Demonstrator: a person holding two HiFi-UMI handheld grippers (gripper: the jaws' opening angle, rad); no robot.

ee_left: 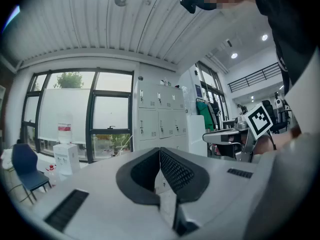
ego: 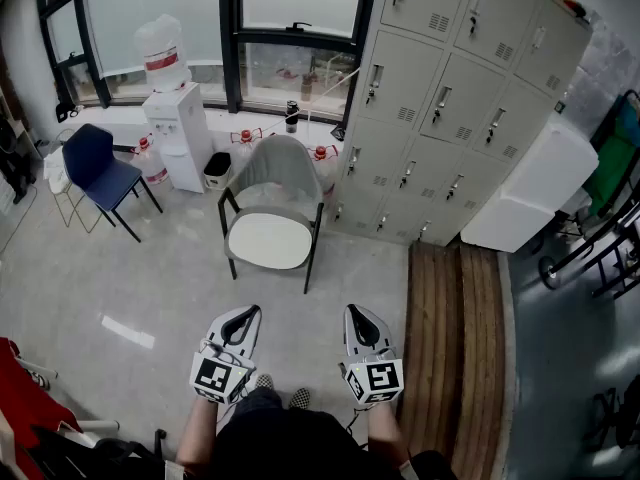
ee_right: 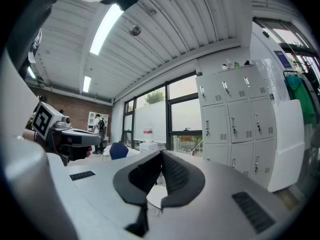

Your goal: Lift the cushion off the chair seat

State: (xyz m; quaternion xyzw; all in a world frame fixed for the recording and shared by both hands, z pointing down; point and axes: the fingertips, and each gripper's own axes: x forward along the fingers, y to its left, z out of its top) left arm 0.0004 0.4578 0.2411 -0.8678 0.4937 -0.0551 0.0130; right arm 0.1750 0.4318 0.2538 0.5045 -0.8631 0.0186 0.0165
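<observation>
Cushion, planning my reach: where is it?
In the head view the white cushion lies on the seat of the grey chair, centre, between the water dispenser and the lockers.

In the head view the bottom edge cuts off the person's torso (ego: 290,448), the left edge cuts the red object (ego: 25,398) so its kind cannot be told, and the top edge takes the upper lockers (ego: 450,28). The right gripper (ee_right: 161,164) hides nearly all of the grey chair (ego: 272,168) in its own view — only a white sliver (ee_right: 157,196) shows beneath its closed jaws, too little to say whether it is the cushion (ego: 270,240). The label on the water bottle (ego: 162,53) is too small to read.
</observation>
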